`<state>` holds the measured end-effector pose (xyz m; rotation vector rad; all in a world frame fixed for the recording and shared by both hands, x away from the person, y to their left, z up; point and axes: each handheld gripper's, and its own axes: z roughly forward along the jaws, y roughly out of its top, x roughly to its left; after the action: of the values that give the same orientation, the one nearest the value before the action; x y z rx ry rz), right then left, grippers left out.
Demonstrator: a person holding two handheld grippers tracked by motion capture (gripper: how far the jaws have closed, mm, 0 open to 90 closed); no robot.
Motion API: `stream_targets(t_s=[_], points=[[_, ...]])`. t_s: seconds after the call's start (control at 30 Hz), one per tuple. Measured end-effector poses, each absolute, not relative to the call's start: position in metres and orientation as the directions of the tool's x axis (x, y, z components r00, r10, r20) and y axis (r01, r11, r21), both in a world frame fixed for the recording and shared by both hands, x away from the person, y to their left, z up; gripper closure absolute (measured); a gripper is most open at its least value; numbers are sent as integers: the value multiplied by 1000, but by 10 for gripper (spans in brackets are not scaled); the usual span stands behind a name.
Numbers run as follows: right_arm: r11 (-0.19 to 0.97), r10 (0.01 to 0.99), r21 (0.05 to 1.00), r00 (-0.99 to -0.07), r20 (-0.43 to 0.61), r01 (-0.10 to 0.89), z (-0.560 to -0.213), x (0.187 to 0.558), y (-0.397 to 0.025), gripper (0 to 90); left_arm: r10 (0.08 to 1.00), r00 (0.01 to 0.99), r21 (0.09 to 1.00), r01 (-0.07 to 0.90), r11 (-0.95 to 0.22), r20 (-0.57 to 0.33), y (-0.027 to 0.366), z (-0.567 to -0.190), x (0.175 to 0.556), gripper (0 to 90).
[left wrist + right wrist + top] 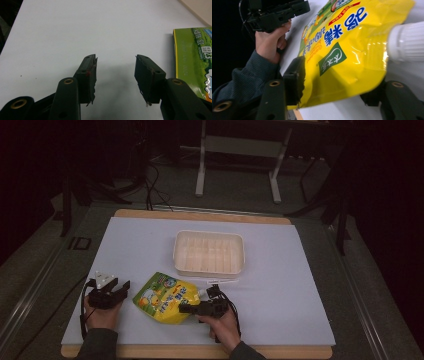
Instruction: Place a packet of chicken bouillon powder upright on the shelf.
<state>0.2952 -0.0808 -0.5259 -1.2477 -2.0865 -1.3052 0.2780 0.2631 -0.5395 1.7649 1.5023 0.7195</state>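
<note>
Between right gripper (332, 92) jaws, pouch (342, 50) spout-rightward

Your left tool (115, 77) is black, with brass-ringed screw holes along its arms and frayed pads (90, 77). It carries a grey three-cornered plate (103, 280) on top and trails a black cable (82, 310). Your sleeves (244, 80) are dark grey-green, finely ribbed.

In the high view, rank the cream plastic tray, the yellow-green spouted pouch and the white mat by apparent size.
1. White mat covering the table, by far largest.
2. Cream rectangular plastic tray.
3. Yellow-green spouted pouch, somewhat smaller, though the right gripper covers its edge.
</note>
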Motion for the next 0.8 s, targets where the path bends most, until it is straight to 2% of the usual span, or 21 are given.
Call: stream_targets(t_s=[0.1,0.17,0.23,0.27,0.3,0.67,0.8], points=[[174,495,535,-543,678,827,-524,296,-73,559,984,174,800,595,-83,-27,263,-539,278,515],[164,498,535,-538,680,829,-523,298,-72,574,984,174,800,595,-83,-27,263,-539,278,515],[144,481,535,-532,697,832,-520,301,-73,676,984,174,799,595,-82,-28,263,-540,278,515],[144,481,535,-532,697,832,-520,301,-73,676,984,174,799,595,-81,-29,263,-540,278,515],[145,473,550,-546,691,822,-514,302,-73,724,984,173,799,595,-81,-29,263,-540,278,515],[185,444,627,-633,634,757,-486,303,-70,877,984,174,799,596,-83,-27,263,-539,278,515],[197,441,647,-656,613,737,-479,303,-71,886,985,173,800,595,-81,-29,263,-540,278,515]])
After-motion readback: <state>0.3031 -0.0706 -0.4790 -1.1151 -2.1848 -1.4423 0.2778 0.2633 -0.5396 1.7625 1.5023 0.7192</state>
